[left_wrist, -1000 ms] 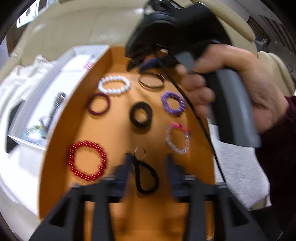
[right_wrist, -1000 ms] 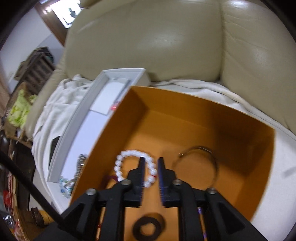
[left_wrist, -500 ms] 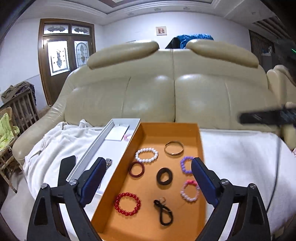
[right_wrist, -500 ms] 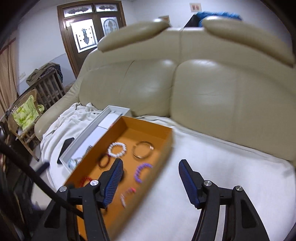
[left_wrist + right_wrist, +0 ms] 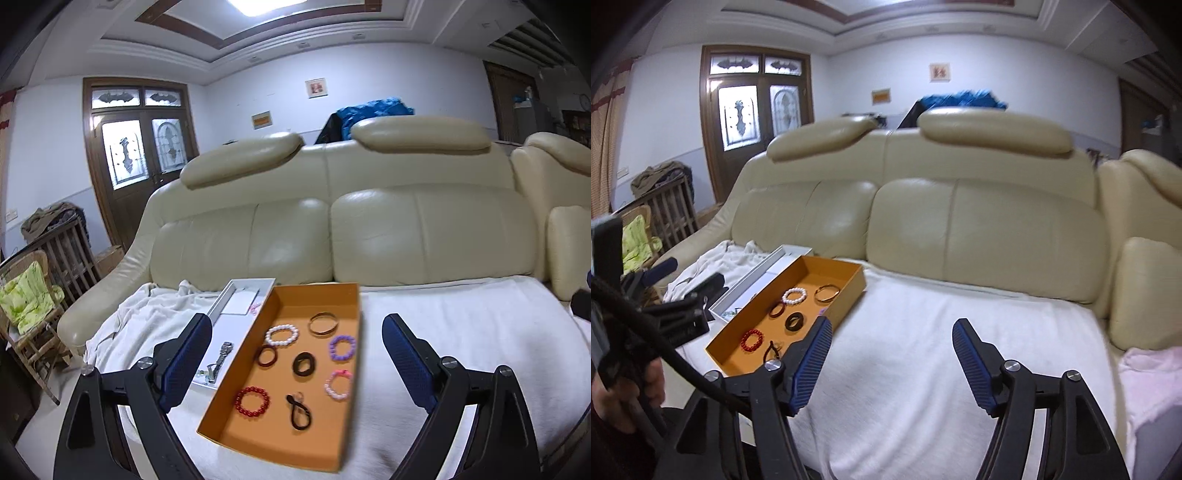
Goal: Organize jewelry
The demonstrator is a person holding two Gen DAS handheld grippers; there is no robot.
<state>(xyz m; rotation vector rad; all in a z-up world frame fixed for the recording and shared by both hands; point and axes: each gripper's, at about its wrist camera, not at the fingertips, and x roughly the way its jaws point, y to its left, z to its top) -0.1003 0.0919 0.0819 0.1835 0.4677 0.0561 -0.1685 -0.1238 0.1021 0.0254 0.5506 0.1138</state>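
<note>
Both grippers have pulled back from the orange tray [image 5: 352, 317] – the left gripper [image 5: 297, 360] and right gripper [image 5: 892, 356] hang spread wide, empty. Bracelets lie inside it, the pearl bracelet [image 5: 282, 334] toward 12 o'clock, on the white-draped sofa [image 5: 461, 332].

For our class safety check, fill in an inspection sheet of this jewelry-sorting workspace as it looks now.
Surface: white blanket spread over the cream sofa seat.
Job's things: orange tray holding eight pieces, among them a white bead bracelet, gold bangle and red bead bracelet; white box beside it with a watch.
Clutter: pink cloth at the right.
Grippers: left hand-held gripper and right hand-held gripper open, holding nothing.
Cables: black cable at the left.
Surroundings: wooden door, wicker chair.
</note>
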